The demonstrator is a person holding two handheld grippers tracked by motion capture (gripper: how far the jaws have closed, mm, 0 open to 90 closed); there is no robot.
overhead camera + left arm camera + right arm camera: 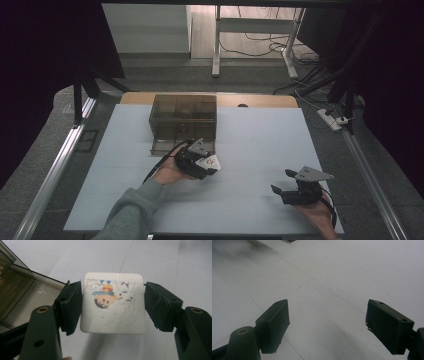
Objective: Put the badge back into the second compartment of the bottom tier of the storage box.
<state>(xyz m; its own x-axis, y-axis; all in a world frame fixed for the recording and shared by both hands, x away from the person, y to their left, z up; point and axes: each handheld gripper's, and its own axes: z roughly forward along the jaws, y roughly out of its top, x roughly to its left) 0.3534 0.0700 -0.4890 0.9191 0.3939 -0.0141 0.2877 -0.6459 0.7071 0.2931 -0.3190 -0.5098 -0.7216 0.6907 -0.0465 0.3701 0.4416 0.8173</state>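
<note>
Nearest the high camera, 2 forearms come in from the bottom edge over a white table (250,200), each hand carrying a black gripper with 2 jaws. On the left, a hand in a grey-green sleeve (131,207) holds the left gripper (209,164) above the table, just in front of a smoky, see-through brown box (183,122) that stands toward the far middle of the table. Its jaws are clenched on a small white square block (210,162) with rounded corners. From the left gripper view, the block (113,303) sits squarely between the 2 black pads (71,306), which press on its left and right sides. A colourful cartoon sticker (105,293) on its upper half shows a round face, seen upside down, in red, yellow and blue, with faint dark marks beside it. The lower half of the block is plain white and slightly dimpled. A corner of the box (22,293) appears at the left edge of that view, close beside the left pad, and the white table lies below. On the right, the right gripper (285,181) rests low near the front right corner of the table, well apart from the left one and from the box, with a grey three-cornered plate (313,174) on top. Its jaws are released and spread wide; the right gripper view shows bare white table (324,290) between them, crossed by thin seams, with nothing in the gap.
</note>
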